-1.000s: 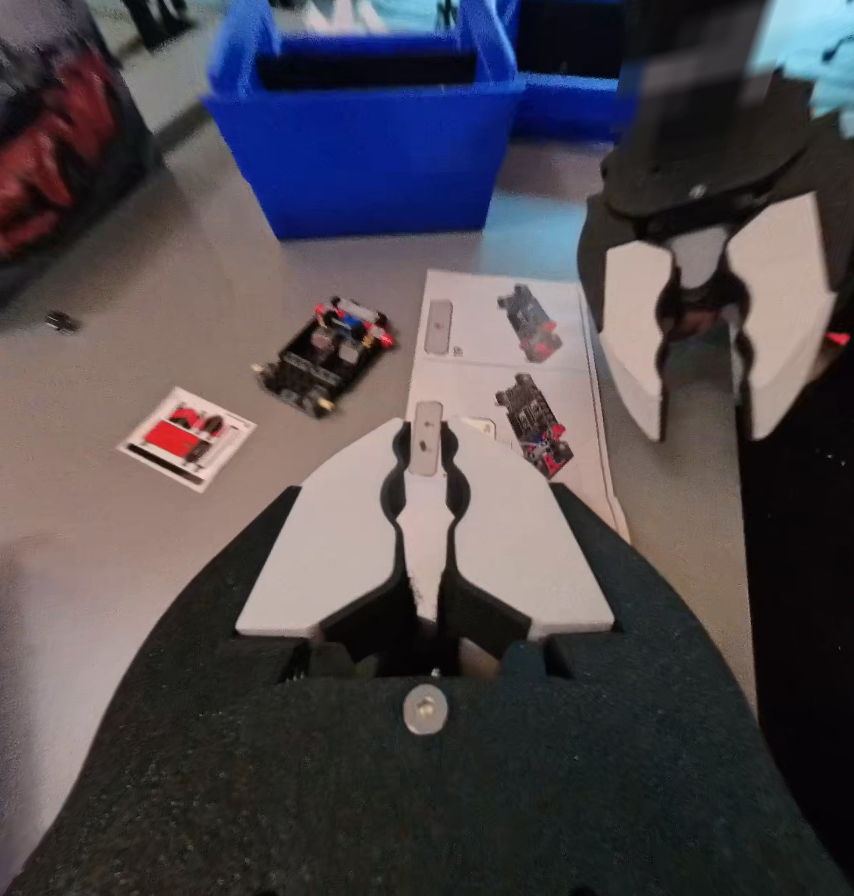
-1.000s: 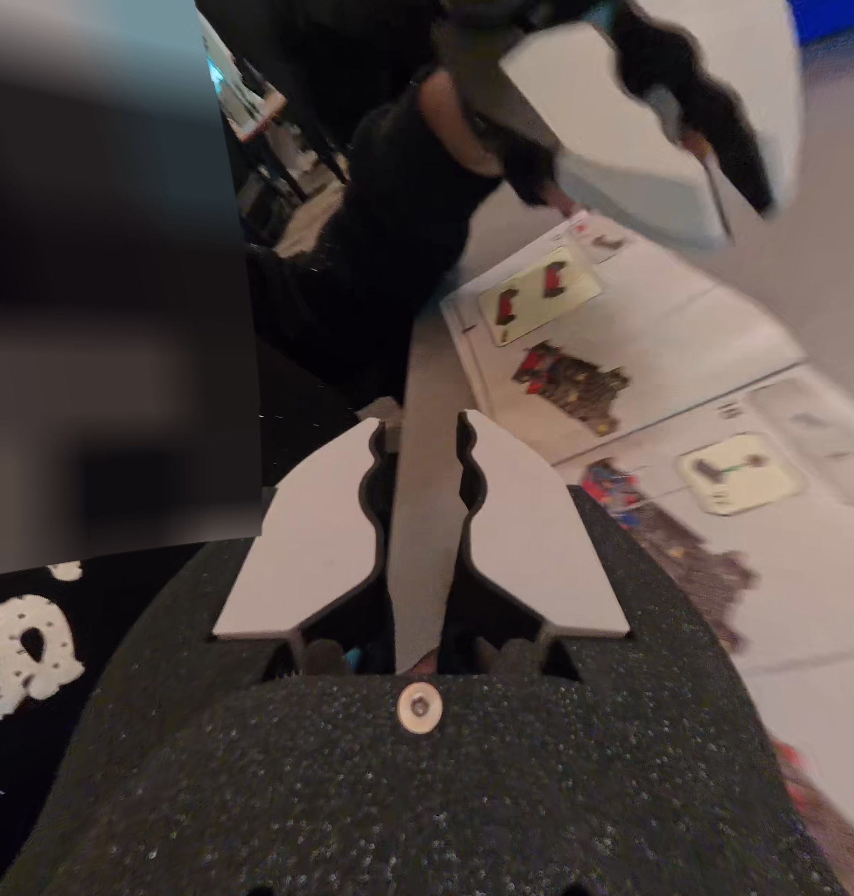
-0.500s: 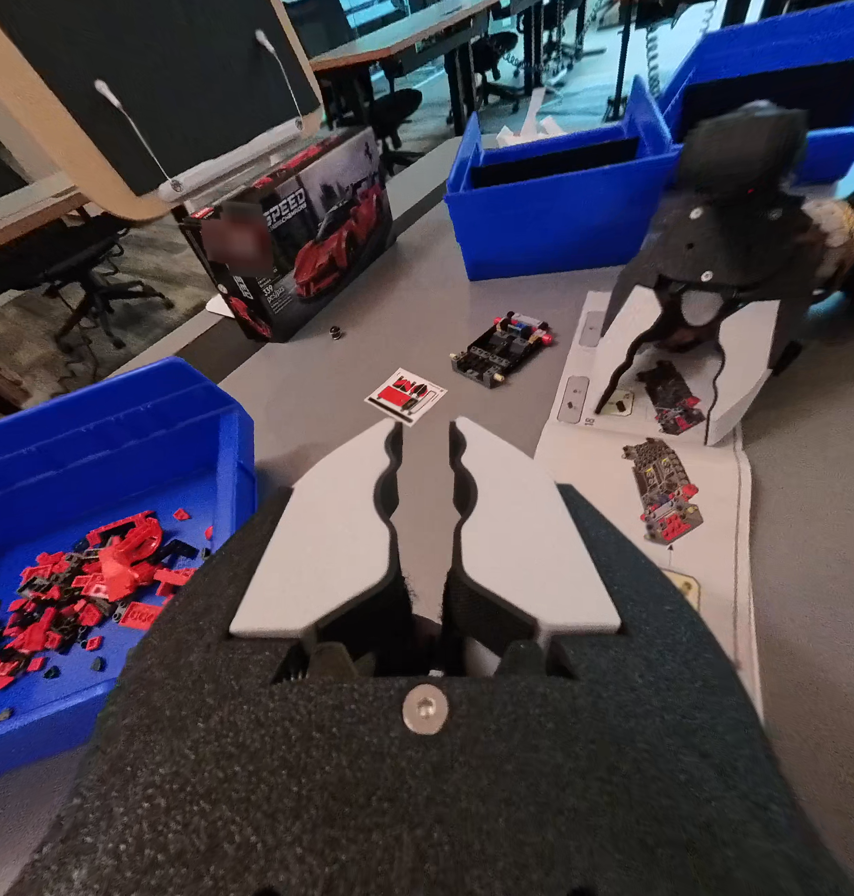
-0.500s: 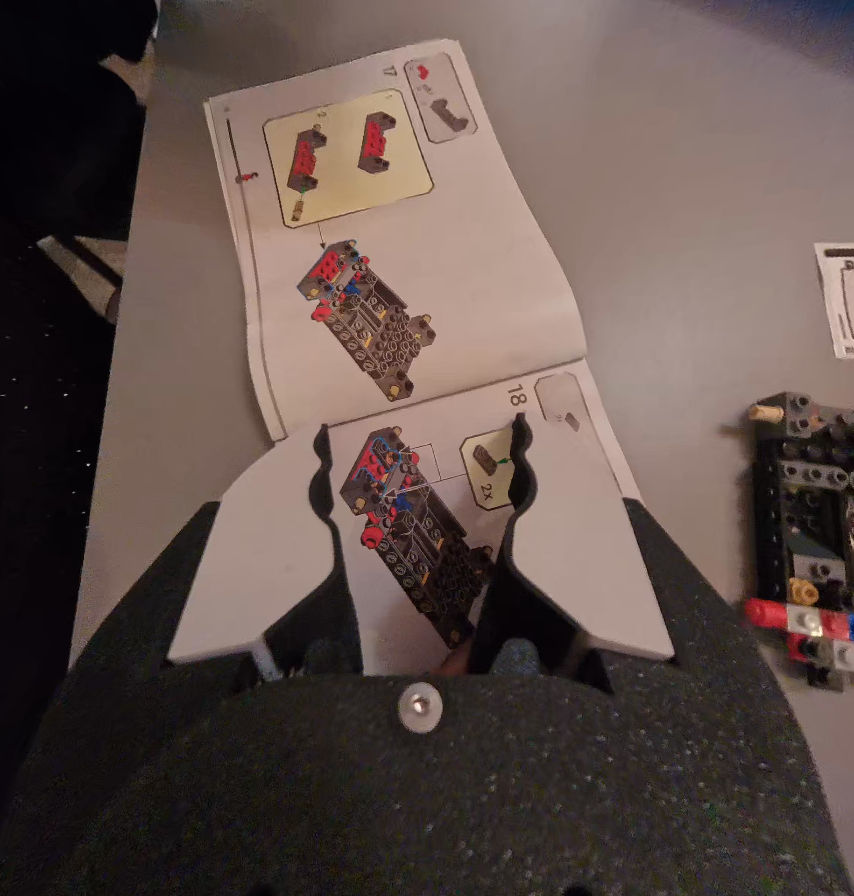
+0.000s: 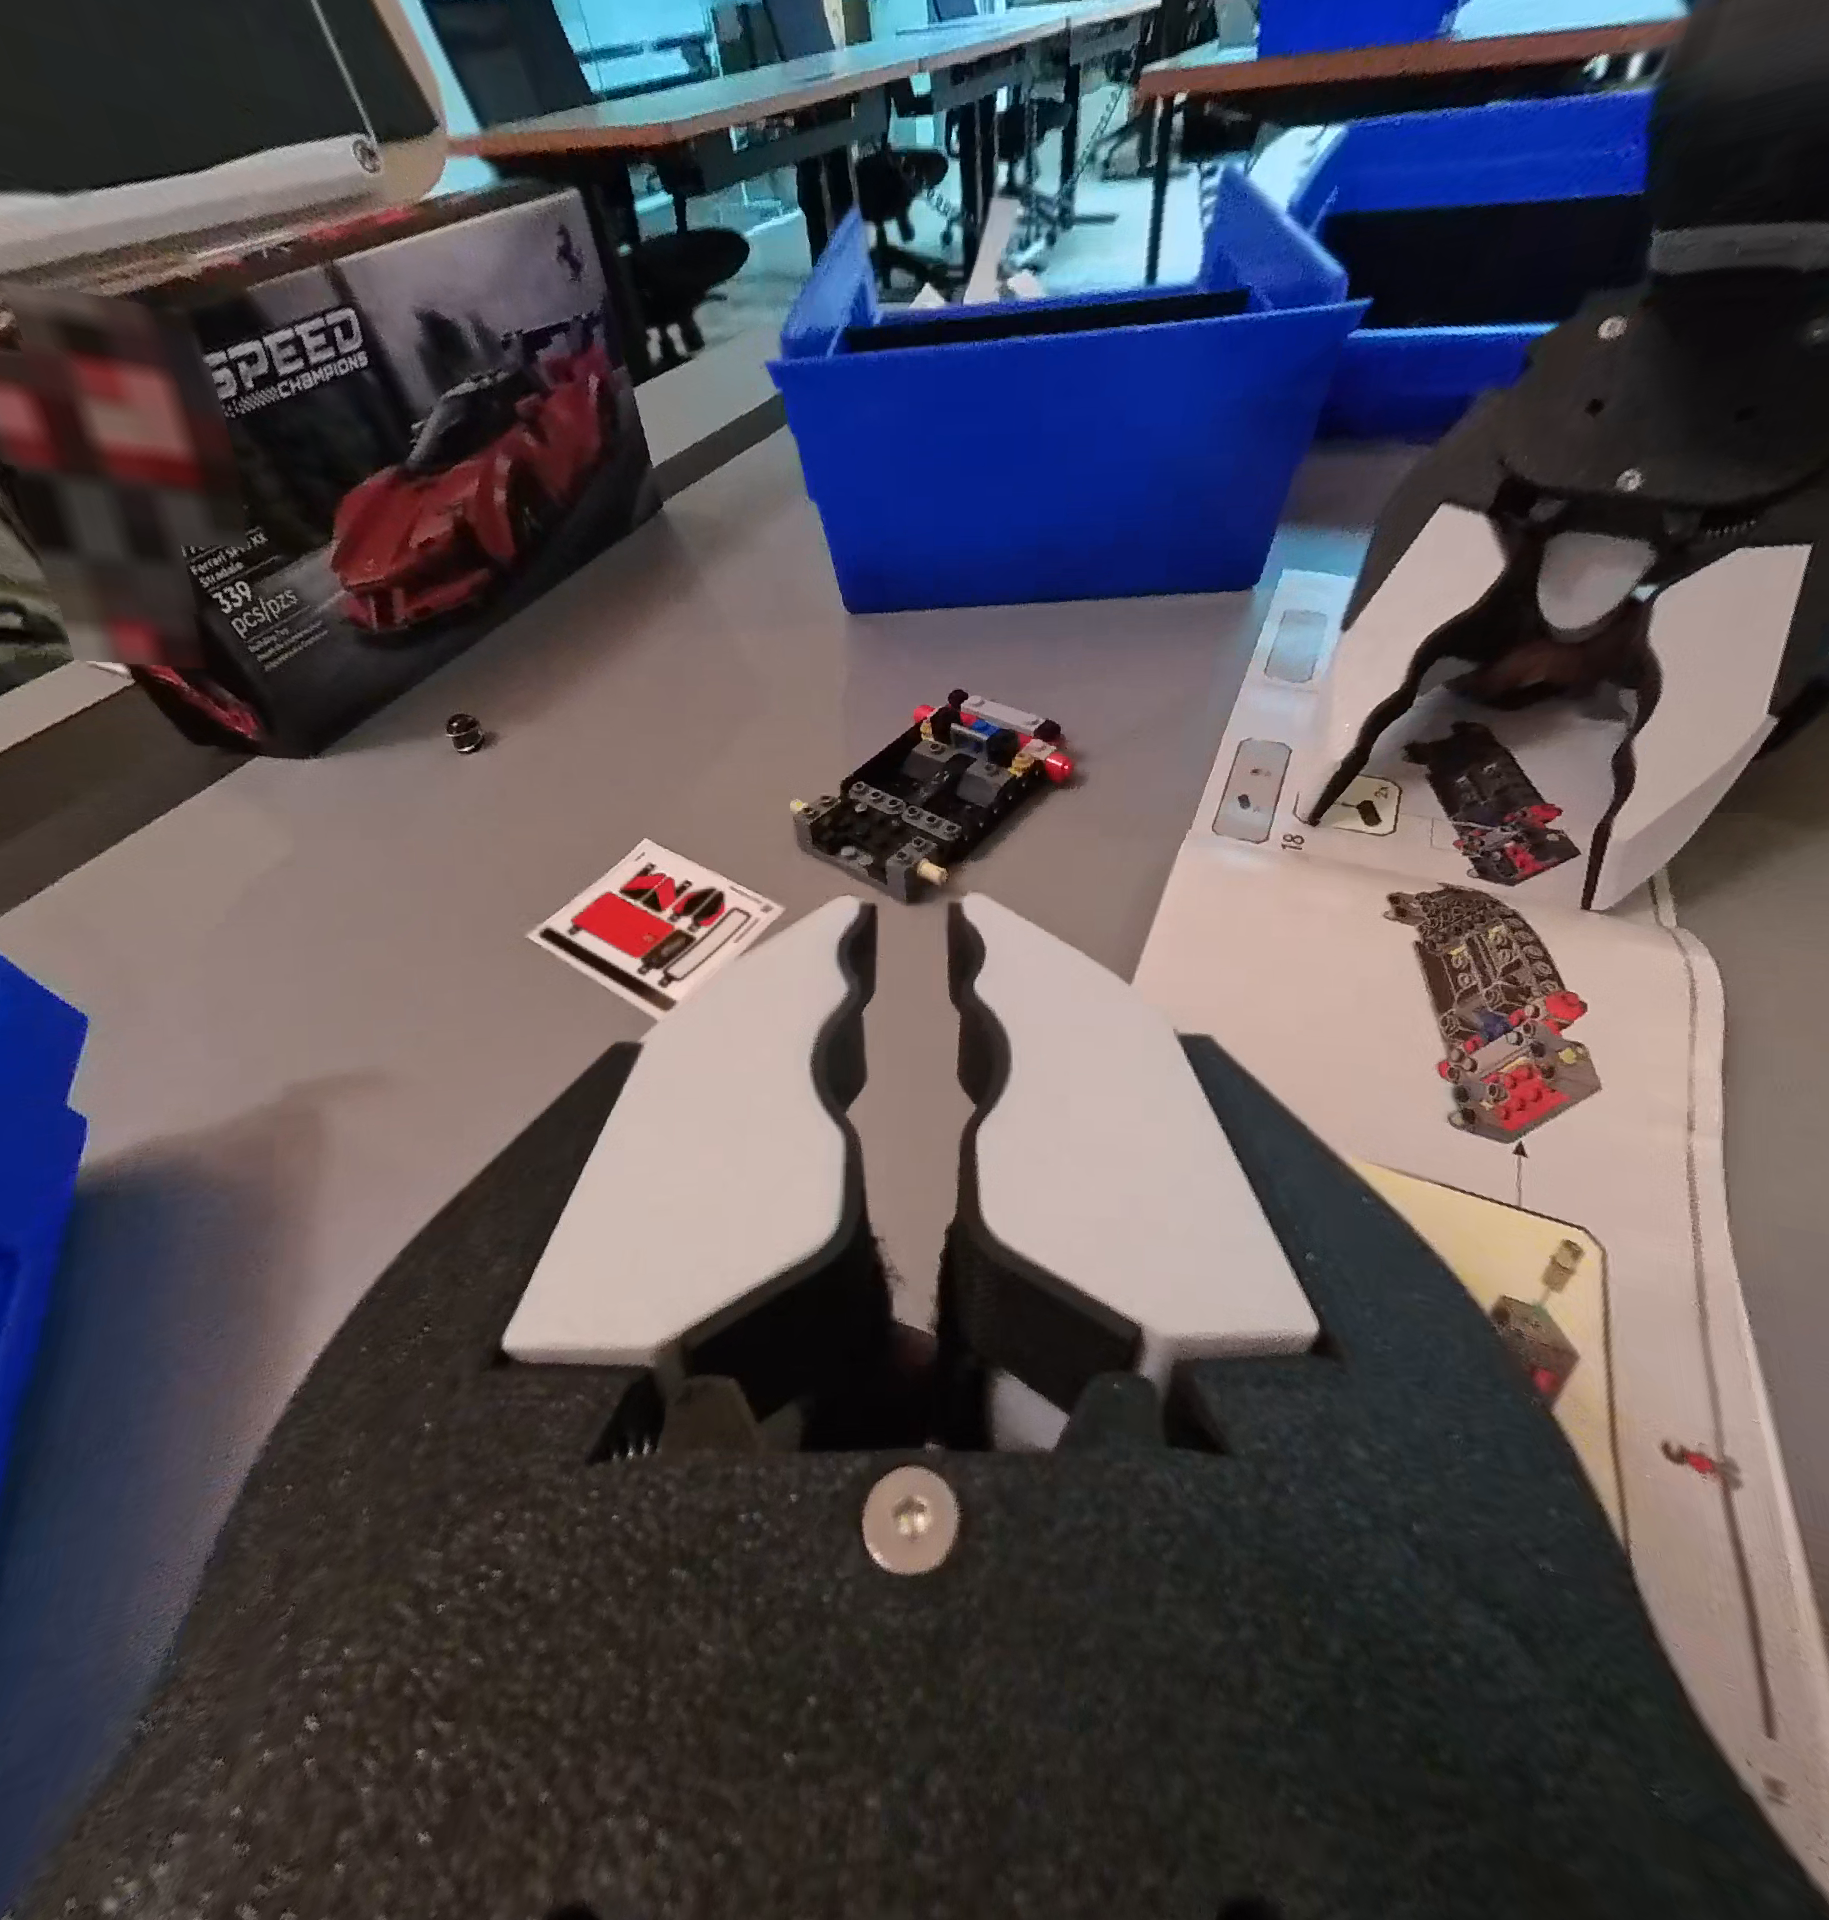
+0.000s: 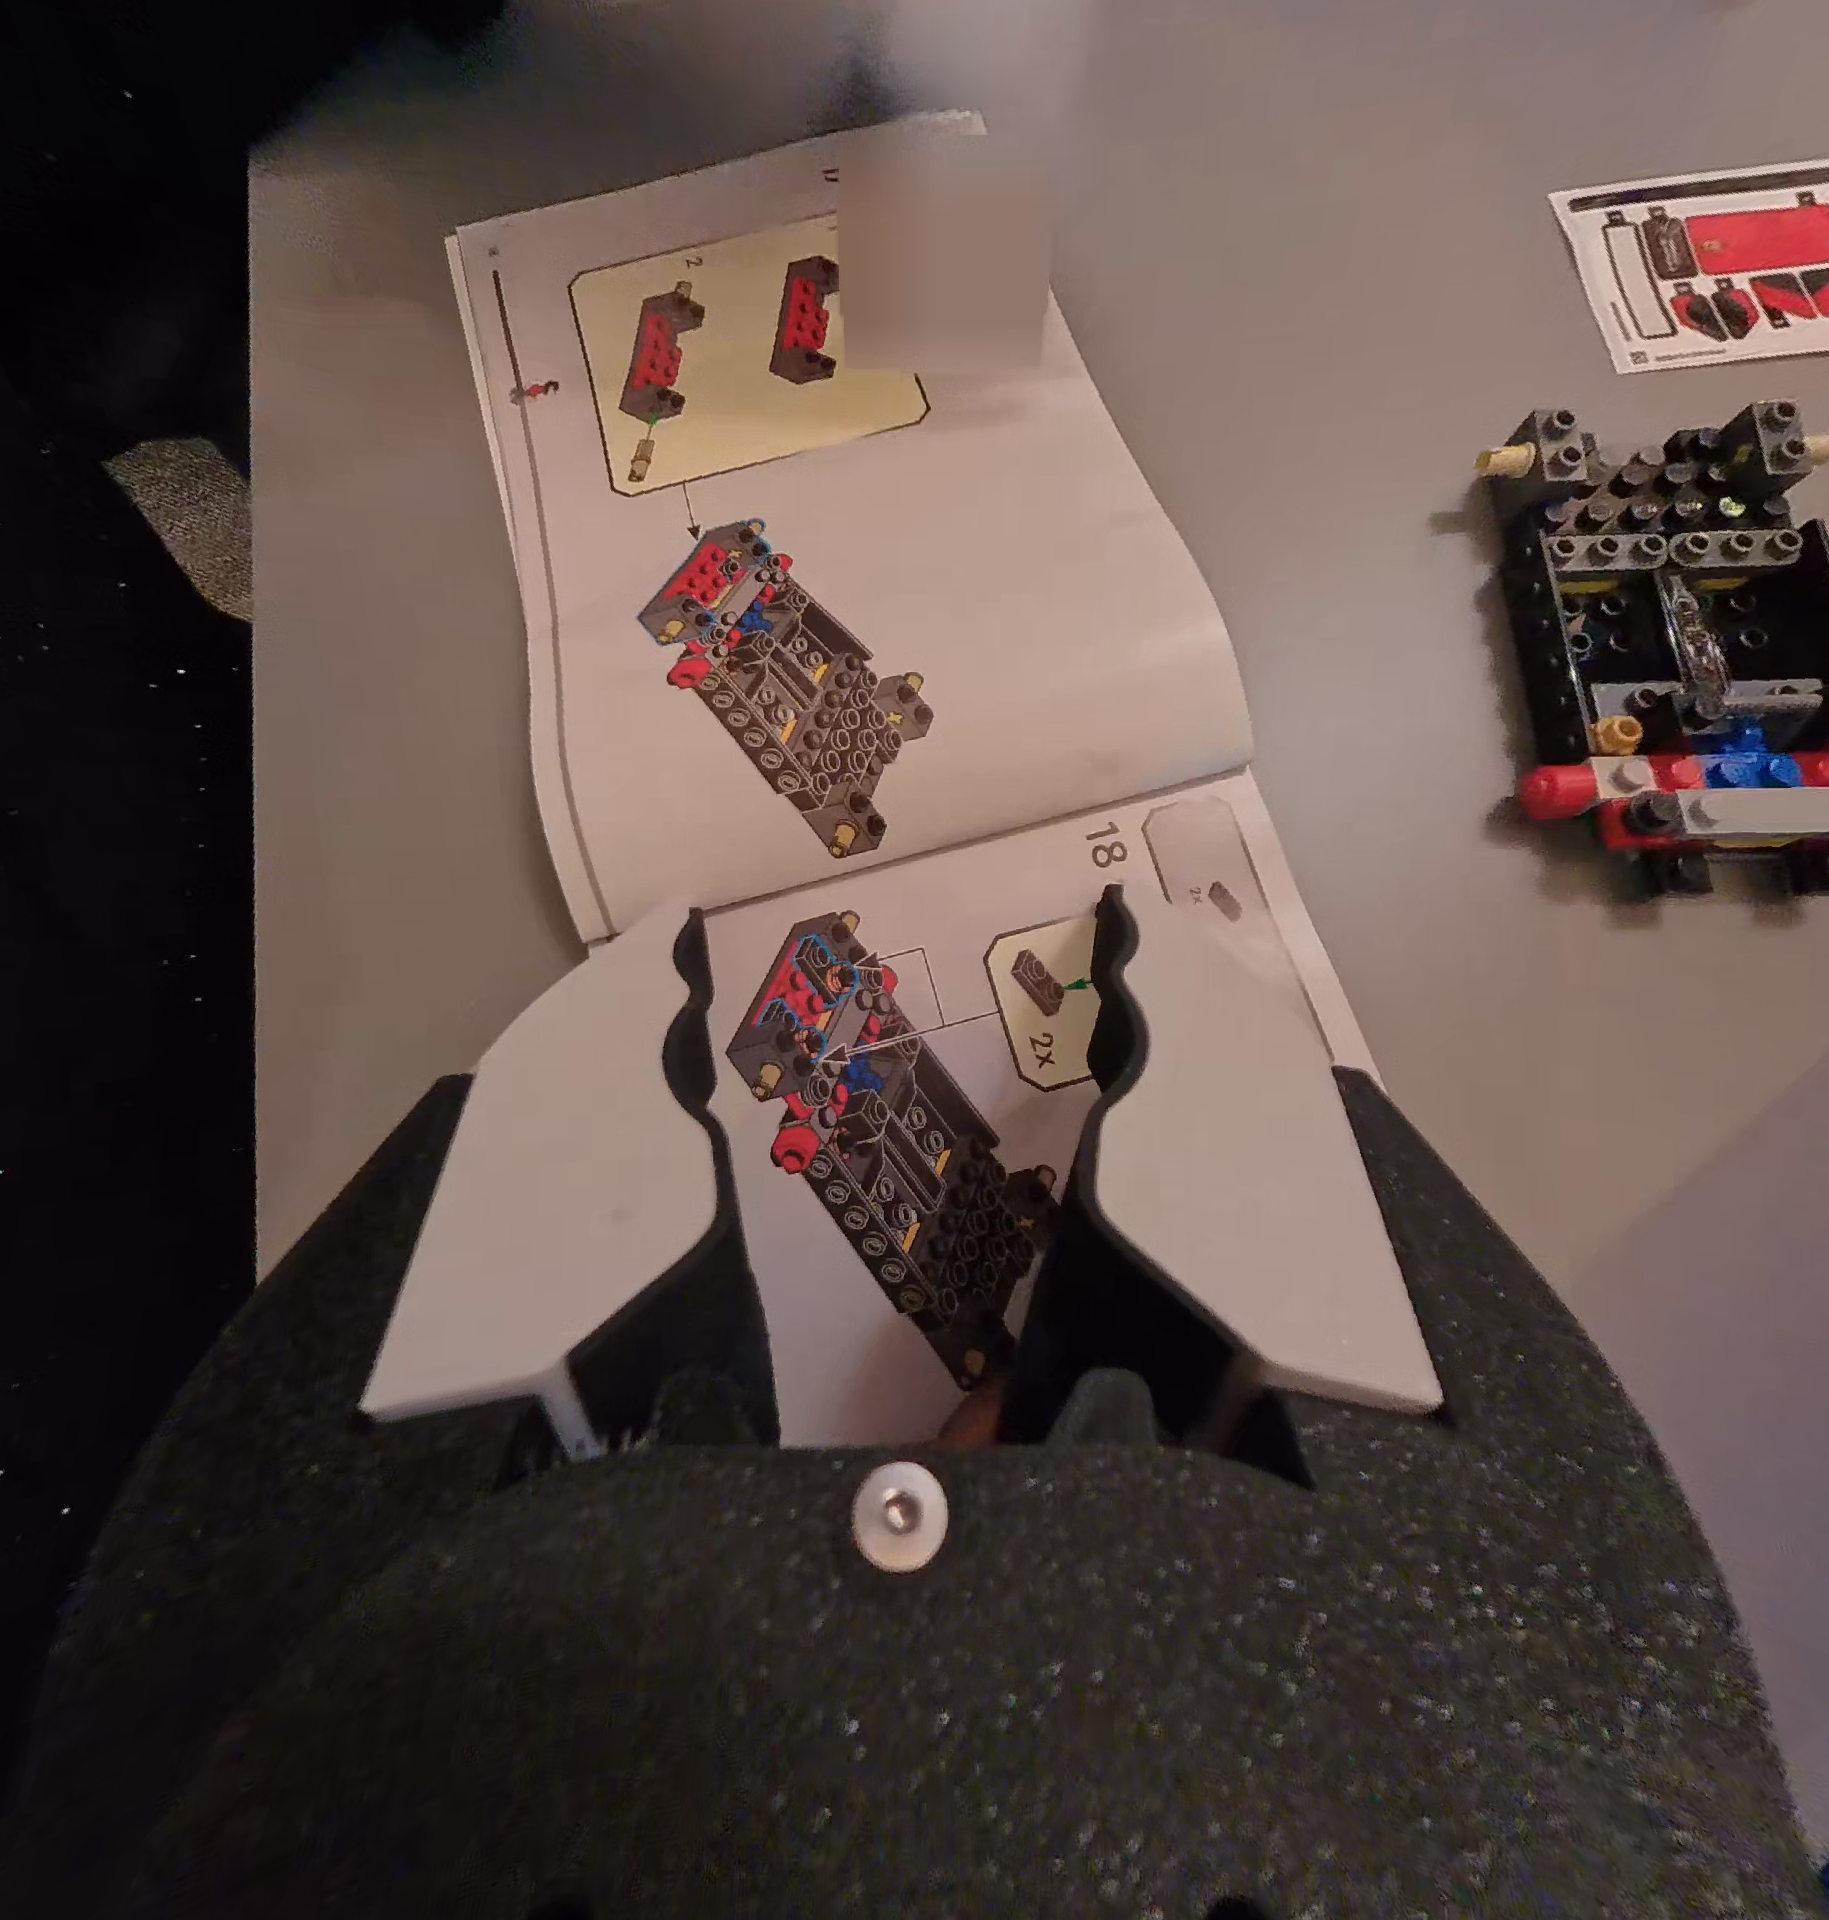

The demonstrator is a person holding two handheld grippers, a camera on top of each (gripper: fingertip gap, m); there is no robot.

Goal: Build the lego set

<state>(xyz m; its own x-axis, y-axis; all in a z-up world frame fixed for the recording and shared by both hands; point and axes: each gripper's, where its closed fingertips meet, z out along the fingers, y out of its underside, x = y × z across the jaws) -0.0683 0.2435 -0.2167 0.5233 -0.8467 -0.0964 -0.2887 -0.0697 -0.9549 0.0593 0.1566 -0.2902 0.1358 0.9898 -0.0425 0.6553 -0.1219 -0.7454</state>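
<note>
A partly built black Lego car chassis (image 5: pixel 931 795) with red, blue and grey parts lies on the grey table (image 5: pixel 370 987); it also shows in the right wrist view (image 6: pixel 1699 665). The open instruction booklet (image 5: pixel 1305 956) lies to its right. My left gripper (image 5: pixel 910 914) is empty, its jaws a narrow gap apart, just short of the chassis. My right gripper (image 6: pixel 902 904) is wide open and empty, tips down over the booklet's lower page (image 6: pixel 889 623); it shows in the left wrist view (image 5: pixel 1455 862) too.
A sticker sheet (image 5: pixel 655 925) lies left of the chassis, also in the right wrist view (image 6: pixel 1720 270). The set's box (image 5: pixel 370 457) stands far left with a small black piece (image 5: pixel 463 730) before it. Blue bins stand behind (image 5: pixel 1055 457) and at my near left (image 5: pixel 6 1143). The grippers' ends are close to 20 cm from one another.
Both views swung and steadied. The right gripper opened wide and came down over the booklet. The left gripper drew closer to the chassis, its gap unchanged.
</note>
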